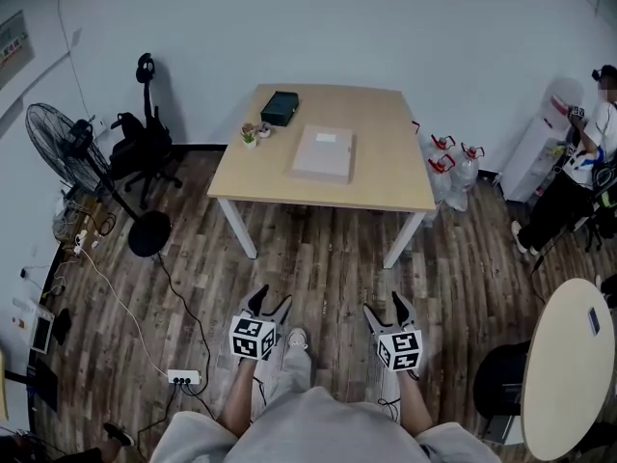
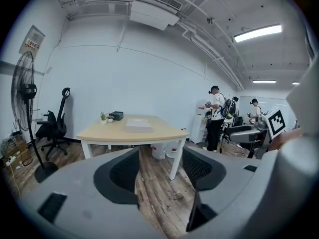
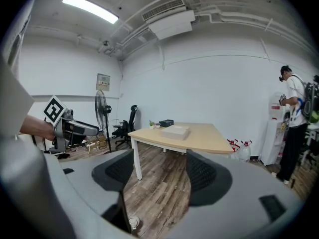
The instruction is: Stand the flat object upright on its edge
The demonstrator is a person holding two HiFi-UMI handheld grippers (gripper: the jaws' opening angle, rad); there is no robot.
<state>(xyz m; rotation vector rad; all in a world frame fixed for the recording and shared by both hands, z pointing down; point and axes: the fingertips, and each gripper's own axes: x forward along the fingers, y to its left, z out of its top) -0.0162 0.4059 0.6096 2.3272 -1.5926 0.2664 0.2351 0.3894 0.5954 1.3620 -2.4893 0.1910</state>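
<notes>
Right up against the lens, the left gripper (image 2: 159,169) has its jaws spread wide, and only wooden floor (image 2: 162,203) shows through the gap. Same deal with the right gripper (image 3: 159,176): jaws wide apart, nothing pinched, nothing touched. Both sit low, side by side just in front of the person's grey top (image 1: 318,427), over the floor and well short of the table (image 1: 386,177). The flat object, a pale flat box (image 1: 322,152), lies flat around the middle of the tabletop, well apart from both grippers. Past it, near the far left corner, sit a dark box (image 1: 280,108) and a tiny potted plant (image 1: 249,135). A standing fan (image 1: 58,148) and an office chair (image 1: 145,143) are off to the left, and water jugs (image 1: 453,167) stand on the floor at the table's right.
</notes>
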